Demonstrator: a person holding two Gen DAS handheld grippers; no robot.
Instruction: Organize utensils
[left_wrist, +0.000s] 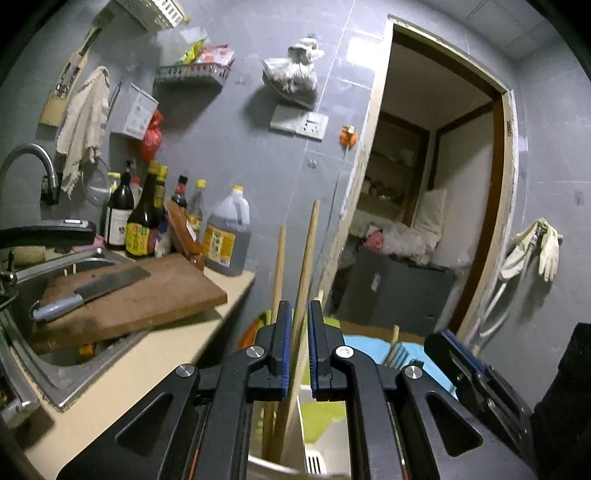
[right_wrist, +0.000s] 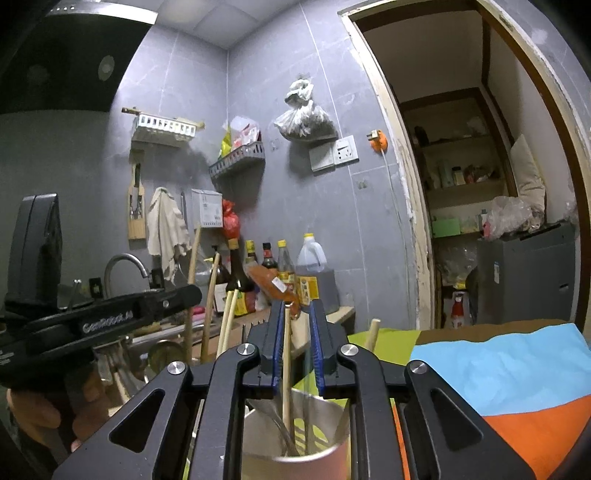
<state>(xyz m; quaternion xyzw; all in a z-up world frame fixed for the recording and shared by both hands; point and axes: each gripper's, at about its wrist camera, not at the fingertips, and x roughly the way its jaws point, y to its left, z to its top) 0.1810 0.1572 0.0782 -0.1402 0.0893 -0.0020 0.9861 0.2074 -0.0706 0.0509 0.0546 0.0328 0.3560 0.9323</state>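
Note:
In the left wrist view my left gripper (left_wrist: 300, 314) has a long wooden chopstick (left_wrist: 306, 266) standing upright between its blue pads, with narrow gaps on both sides; a second wooden stick (left_wrist: 277, 273) stands just left of it. In the right wrist view my right gripper (right_wrist: 297, 314) hovers over a steel cup (right_wrist: 295, 439) that holds a wooden stick (right_wrist: 286, 369) and metal utensil handles. That stick runs up against the left pad; the jaws are partly open. The left gripper's body (right_wrist: 92, 321) shows at left with more wooden sticks (right_wrist: 225, 321).
A sink (left_wrist: 44, 350) with a cutting board (left_wrist: 129, 295) and cleaver (left_wrist: 92, 291) lies at left. Sauce bottles (left_wrist: 147, 218) and an oil jug (left_wrist: 227, 236) stand against the wall. A coloured cloth (right_wrist: 498, 369) covers the surface at right. An open doorway (left_wrist: 424, 203) lies behind.

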